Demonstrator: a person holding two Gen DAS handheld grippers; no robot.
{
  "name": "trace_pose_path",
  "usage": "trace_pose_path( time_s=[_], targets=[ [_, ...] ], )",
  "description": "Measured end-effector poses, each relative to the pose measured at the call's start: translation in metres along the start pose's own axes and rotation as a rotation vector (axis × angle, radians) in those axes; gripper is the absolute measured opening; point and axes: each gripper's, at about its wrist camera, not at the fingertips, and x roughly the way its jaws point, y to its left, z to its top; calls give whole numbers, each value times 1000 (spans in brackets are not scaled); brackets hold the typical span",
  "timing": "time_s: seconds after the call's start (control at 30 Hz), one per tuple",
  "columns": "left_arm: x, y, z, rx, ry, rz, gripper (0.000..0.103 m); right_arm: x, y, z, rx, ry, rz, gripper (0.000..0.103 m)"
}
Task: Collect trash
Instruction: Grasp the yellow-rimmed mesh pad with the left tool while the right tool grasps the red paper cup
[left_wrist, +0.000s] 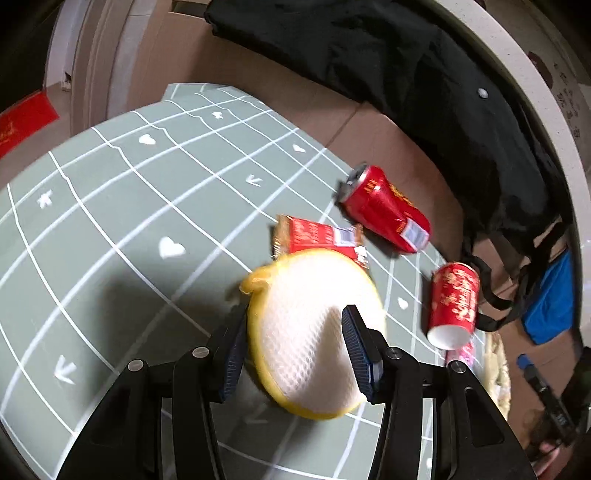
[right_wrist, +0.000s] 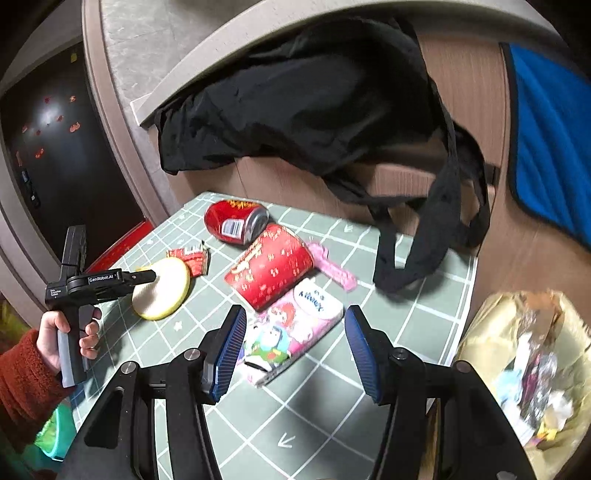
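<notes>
A round white sponge with a yellow rim (left_wrist: 310, 332) is tilted up off the green grid table (left_wrist: 110, 229), held between the fingers of my left gripper (left_wrist: 295, 354). It also shows in the right wrist view (right_wrist: 162, 288). A red snack wrapper (left_wrist: 321, 236), a red can (left_wrist: 388, 210) on its side and a red paper cup (left_wrist: 454, 302) lie beyond it. My right gripper (right_wrist: 295, 347) is open and empty just above a pink tissue pack (right_wrist: 295, 332), with the red cup (right_wrist: 269, 266) right behind it.
A black bag (right_wrist: 314, 103) hangs over cardboard behind the table, its straps on the tabletop. A yellowish trash bag (right_wrist: 524, 362) with litter sits past the table's right edge. A pink wrapper (right_wrist: 332, 269) lies by the cup. A blue cloth (right_wrist: 554, 140) hangs at right.
</notes>
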Motion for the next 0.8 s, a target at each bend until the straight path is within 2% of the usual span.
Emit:
trace_pose_path(
  time_s=[0.23,0.37,0.43,0.5,0.57,0.67,0.8],
  targets=[
    [-21,-46,-6,60,-48,-94,51,4,2,-15,-3,33,13,54],
    [-20,-74,-9,85,-42,-137,51,5,1,-22,0,41,19,54],
    [-14,-88,-9,114,-44,-86,50,5,1,-25,2,43,18,54],
    [-7,-97,-12,142,-50,-24,45,4,-1,-28,6,43,14,54],
    [2,-106,-15,169,-35,6,22,2,-3,-28,13,37,17,54],
    [8,-113,-21,183,-28,31,16,-4,-3,-24,17,22,26,54],
    [-11,-119,-25,230,-100,56,14,-8,6,-6,-15,3,40,54]
  ],
)
